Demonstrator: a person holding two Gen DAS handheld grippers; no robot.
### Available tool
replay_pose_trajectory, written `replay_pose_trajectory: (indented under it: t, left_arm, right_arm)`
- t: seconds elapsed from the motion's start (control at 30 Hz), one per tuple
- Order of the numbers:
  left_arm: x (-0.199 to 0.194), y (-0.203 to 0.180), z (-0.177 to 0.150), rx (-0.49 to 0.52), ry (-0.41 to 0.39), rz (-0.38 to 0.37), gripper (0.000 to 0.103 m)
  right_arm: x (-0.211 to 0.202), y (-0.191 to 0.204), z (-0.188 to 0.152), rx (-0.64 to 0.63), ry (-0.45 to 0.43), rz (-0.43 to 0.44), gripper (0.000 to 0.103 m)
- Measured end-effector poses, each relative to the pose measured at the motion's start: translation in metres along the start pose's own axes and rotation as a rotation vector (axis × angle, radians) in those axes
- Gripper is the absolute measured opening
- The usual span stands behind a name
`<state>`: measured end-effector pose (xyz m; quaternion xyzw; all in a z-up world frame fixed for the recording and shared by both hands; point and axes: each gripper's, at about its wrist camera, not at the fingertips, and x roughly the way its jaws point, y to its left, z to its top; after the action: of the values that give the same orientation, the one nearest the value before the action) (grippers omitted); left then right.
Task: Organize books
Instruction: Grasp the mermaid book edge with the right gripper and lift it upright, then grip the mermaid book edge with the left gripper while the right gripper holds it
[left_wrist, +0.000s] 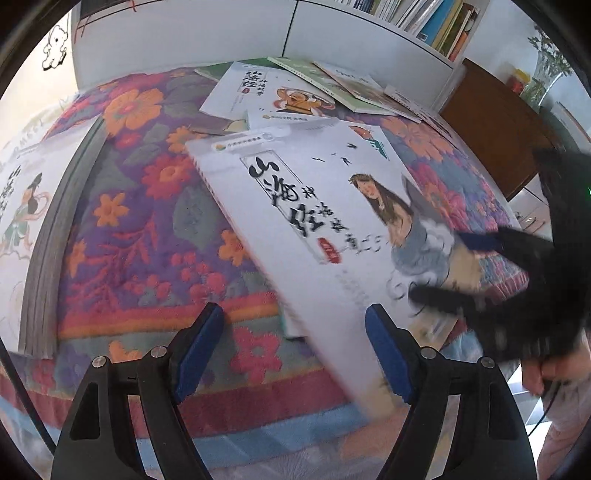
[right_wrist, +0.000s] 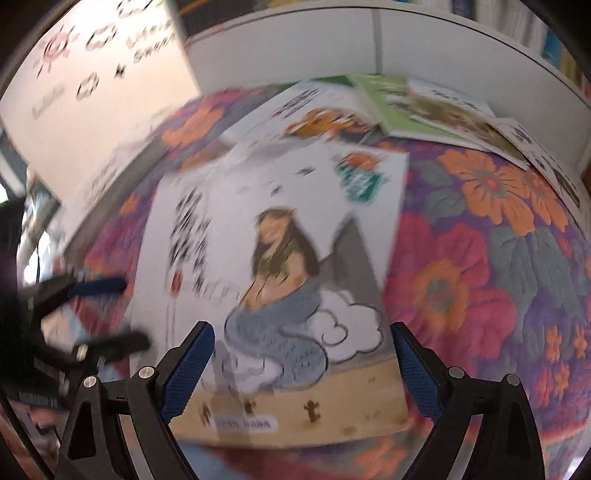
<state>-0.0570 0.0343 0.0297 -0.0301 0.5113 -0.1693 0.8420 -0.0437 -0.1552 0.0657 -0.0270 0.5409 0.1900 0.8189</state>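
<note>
A white book with a mermaid on its cover (left_wrist: 314, 206) lies slanted on a flowered blanket (left_wrist: 147, 240). My left gripper (left_wrist: 293, 350) is open wide just above the book's near left corner, touching nothing. In the right wrist view the same book (right_wrist: 280, 229) fills the middle. My right gripper (right_wrist: 303, 369) hangs open over the book's lower edge, its pads apart from it. Each gripper shows in the other's view: the right gripper (left_wrist: 436, 264) over the book's right corner, the left gripper (right_wrist: 135, 313) at its left edge.
A thick stack of similar books (left_wrist: 37, 240) sits at the left. More books (left_wrist: 280, 96) lie scattered at the back of the blanket. Behind them stands a white bookshelf (left_wrist: 424, 22) with upright books, and a brown wooden cabinet (left_wrist: 495, 129) to the right.
</note>
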Motion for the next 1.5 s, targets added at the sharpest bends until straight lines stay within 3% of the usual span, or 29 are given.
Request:
replay_pose_trajectory:
  t: [0.1, 0.2, 0.4, 0.47, 0.57, 0.67, 0.8, 0.9, 0.97, 1.07, 1.17, 1.23, 1.3, 1.4, 1.5]
  left_arm:
    - [-0.009, 0.000, -0.010, 0.005, 0.015, -0.028, 0.077]
    - [-0.016, 0.002, -0.023, 0.001, 0.065, -0.141, 0.075]
    - [-0.031, 0.016, -0.040, 0.023, 0.094, -0.177, 0.075]
    - [-0.031, 0.024, -0.037, 0.008, 0.088, -0.176, 0.075]
    - [-0.027, 0.028, -0.027, -0.010, 0.055, -0.105, 0.075]
    - [-0.019, 0.023, -0.019, 0.006, 0.058, -0.096, 0.075]
    - [-0.023, 0.009, -0.030, 0.072, 0.106, -0.246, 0.075]
    - [-0.025, 0.016, -0.043, 0.077, 0.134, -0.295, 0.074]
    - [-0.026, 0.027, -0.041, 0.035, 0.133, -0.318, 0.057]
    - [-0.022, 0.042, -0.032, -0.033, 0.147, -0.310, 0.034]
    - [-0.015, 0.049, -0.024, -0.073, 0.138, -0.328, 0.026]
    - [-0.011, 0.056, -0.021, -0.109, 0.131, -0.340, 0.022]
    - [-0.008, 0.063, -0.020, -0.154, 0.132, -0.359, 0.019]
    - [-0.011, 0.055, -0.024, -0.145, 0.123, -0.322, 0.018]
    - [-0.022, 0.038, -0.033, -0.070, 0.134, -0.255, 0.018]
  right_arm:
    - [-0.007, 0.019, -0.023, 0.019, 0.023, 0.025, 0.098]
    - [-0.014, 0.034, -0.039, 0.044, 0.043, 0.106, 0.098]
    - [-0.029, 0.058, -0.062, 0.081, 0.092, 0.227, 0.099]
    - [-0.031, 0.055, -0.063, 0.079, 0.092, 0.251, 0.098]
    - [-0.033, 0.039, -0.053, 0.138, 0.015, 0.173, 0.099]
    - [-0.019, 0.018, -0.042, 0.259, 0.011, 0.231, 0.098]
    - [-0.019, 0.020, -0.045, 0.291, 0.014, 0.287, 0.099]
    - [-0.021, 0.030, -0.061, 0.270, 0.067, 0.298, 0.098]
    - [-0.018, 0.028, -0.070, 0.270, 0.091, 0.356, 0.090]
    - [-0.015, 0.006, -0.071, 0.309, 0.083, 0.403, 0.066]
    - [-0.010, -0.009, -0.069, 0.355, 0.075, 0.481, 0.058]
    - [-0.006, -0.014, -0.069, 0.359, 0.059, 0.482, 0.044]
    - [0.000, -0.024, -0.070, 0.390, 0.054, 0.477, 0.017]
    - [0.007, -0.040, -0.082, 0.494, 0.047, 0.579, 0.015]
    - [0.002, -0.036, -0.088, 0.512, 0.051, 0.581, 0.015]
